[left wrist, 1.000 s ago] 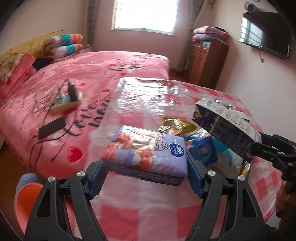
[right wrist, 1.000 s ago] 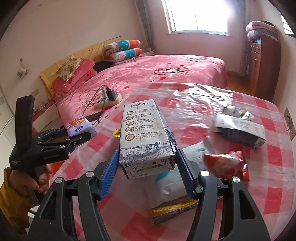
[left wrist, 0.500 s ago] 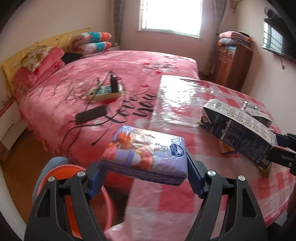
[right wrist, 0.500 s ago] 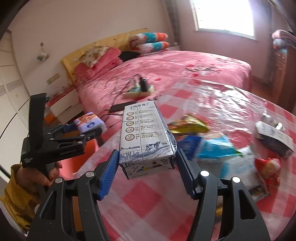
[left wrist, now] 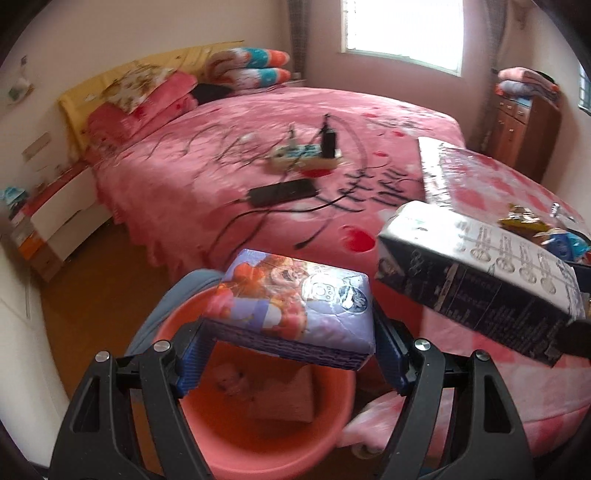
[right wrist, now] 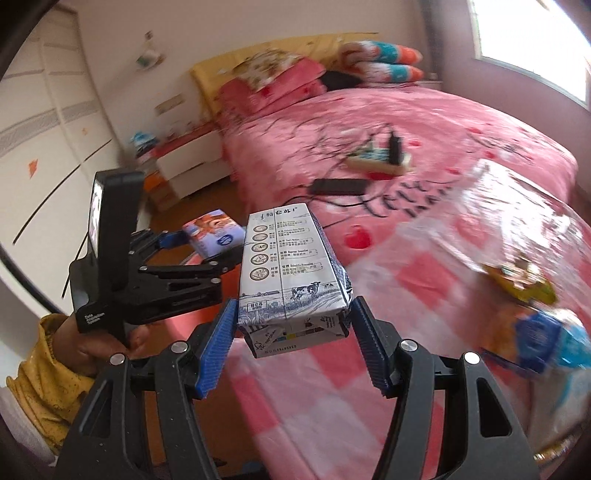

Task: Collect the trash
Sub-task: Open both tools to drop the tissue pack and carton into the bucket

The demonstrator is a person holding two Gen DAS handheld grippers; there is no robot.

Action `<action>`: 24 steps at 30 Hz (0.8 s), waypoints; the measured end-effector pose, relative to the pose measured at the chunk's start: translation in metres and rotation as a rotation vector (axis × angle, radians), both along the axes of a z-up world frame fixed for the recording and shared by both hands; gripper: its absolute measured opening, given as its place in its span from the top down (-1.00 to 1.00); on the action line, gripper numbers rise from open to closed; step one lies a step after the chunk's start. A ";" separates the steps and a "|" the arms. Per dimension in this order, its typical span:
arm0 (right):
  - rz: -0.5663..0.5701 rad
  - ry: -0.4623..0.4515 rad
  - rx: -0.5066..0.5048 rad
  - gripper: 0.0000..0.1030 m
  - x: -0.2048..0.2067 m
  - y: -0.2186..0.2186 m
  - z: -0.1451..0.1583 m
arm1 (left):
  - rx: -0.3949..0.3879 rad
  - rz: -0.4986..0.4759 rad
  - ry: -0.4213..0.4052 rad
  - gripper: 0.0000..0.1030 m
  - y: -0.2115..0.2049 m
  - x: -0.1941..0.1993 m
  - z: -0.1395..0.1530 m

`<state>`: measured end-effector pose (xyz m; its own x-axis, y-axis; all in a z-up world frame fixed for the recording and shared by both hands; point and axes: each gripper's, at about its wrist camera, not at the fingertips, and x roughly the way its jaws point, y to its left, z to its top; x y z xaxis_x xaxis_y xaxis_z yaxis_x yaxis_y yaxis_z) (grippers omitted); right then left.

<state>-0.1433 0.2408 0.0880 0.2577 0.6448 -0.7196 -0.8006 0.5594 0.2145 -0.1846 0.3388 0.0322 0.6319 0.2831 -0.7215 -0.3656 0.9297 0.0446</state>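
My left gripper [left wrist: 288,328] has its jaws clamped on the purple tissue pack [left wrist: 295,302], with the orange bin [left wrist: 258,435] directly below them. My right gripper [right wrist: 291,332] grips the milk carton [right wrist: 291,273] by its base end, the checkered table [right wrist: 424,280] beyond and below the jaws.

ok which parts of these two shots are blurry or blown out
Left wrist view: window blown out, bed and carton smeared, tissue pack fairly sharp. Right wrist view: carton crisp, table and wrappers motion-blurred, window overexposed.
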 end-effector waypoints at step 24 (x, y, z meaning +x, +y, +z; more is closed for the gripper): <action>0.059 0.095 -0.104 -0.60 -0.001 0.084 -0.051 | 0.030 0.177 0.120 -0.73 0.067 -0.029 -0.046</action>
